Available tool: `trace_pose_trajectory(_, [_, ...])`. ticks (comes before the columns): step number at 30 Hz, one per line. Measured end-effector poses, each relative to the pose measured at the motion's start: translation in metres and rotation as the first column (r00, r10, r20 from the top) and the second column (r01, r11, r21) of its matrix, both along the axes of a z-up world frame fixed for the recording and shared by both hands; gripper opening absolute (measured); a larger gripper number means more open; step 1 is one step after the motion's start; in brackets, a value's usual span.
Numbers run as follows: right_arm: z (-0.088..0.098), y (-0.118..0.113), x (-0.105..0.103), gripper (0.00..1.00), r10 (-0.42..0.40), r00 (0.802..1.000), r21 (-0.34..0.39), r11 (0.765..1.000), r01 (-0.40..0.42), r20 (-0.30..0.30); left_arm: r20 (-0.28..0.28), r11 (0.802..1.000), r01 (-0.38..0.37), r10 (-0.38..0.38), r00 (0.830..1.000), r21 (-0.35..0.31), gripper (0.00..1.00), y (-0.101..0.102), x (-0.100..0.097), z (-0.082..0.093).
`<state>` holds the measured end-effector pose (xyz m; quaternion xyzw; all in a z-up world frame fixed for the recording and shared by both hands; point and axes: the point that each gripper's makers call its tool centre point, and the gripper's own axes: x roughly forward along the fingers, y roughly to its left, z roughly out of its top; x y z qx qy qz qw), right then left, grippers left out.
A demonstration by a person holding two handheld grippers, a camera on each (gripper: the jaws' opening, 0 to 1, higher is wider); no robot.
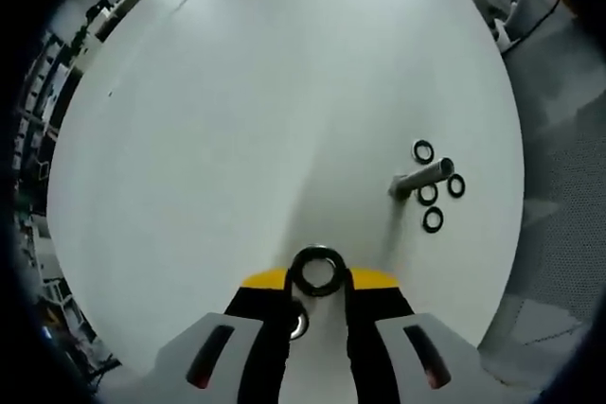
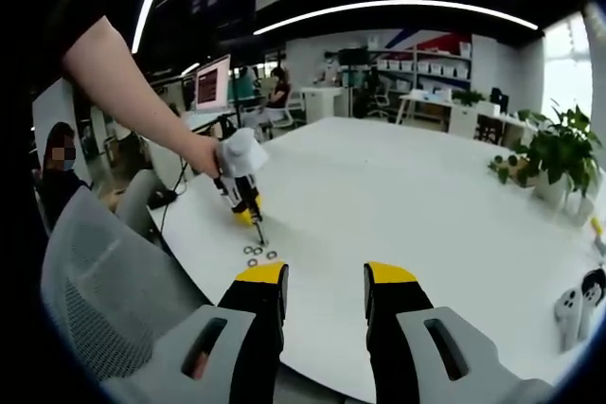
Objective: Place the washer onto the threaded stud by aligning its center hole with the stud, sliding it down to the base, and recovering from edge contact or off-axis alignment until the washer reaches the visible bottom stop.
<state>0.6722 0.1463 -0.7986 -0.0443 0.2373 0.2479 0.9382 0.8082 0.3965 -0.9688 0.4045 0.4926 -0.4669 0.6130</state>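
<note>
In the left gripper view my left gripper (image 1: pixel 318 283) is shut on a black washer (image 1: pixel 318 271), held just above the white table (image 1: pixel 246 120). A second dark ring (image 1: pixel 298 321) shows lower between the jaws. To the right, apart from the gripper, stands the grey threaded stud (image 1: pixel 422 179), with several loose black washers (image 1: pixel 433 219) lying around its base. In the right gripper view my right gripper (image 2: pixel 325 281) is open and holds nothing. Beyond it a person's hand holds the left gripper (image 2: pixel 243 198) just behind the thin stud (image 2: pixel 259 232) and the loose washers (image 2: pixel 256 254).
A grey mesh chair (image 2: pixel 99 272) stands at the table's near left edge (image 2: pixel 189 262). Potted plants (image 2: pixel 559 153) and a white controller (image 2: pixel 571 307) sit on the right of the table. Desks, a monitor (image 2: pixel 213 82) and seated people fill the room behind.
</note>
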Motion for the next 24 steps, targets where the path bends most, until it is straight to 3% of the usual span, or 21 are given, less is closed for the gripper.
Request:
trace_pose_trajectory(7, [0.0,0.0,0.0,0.34,0.0,1.0,0.0,1.0,0.0,-0.001,0.016,1.0,-0.014,0.015,1.0,-0.021,0.19,-0.001,0.003,0.005])
trace_pose_trajectory(19, [-0.001,0.0,0.0,0.34,0.001,1.0,-0.001,1.0,-0.001,-0.004,0.063,0.994,-0.033,0.04,0.997,-0.104,0.19,-0.01,0.014,0.027])
trace_pose_trajectory(24, [-0.001,0.0,0.0,0.34,0.004,1.0,-0.003,1.0,-0.004,-0.005,0.084,0.995,-0.005,0.013,0.996,-0.102,0.19,-0.01,0.013,0.034])
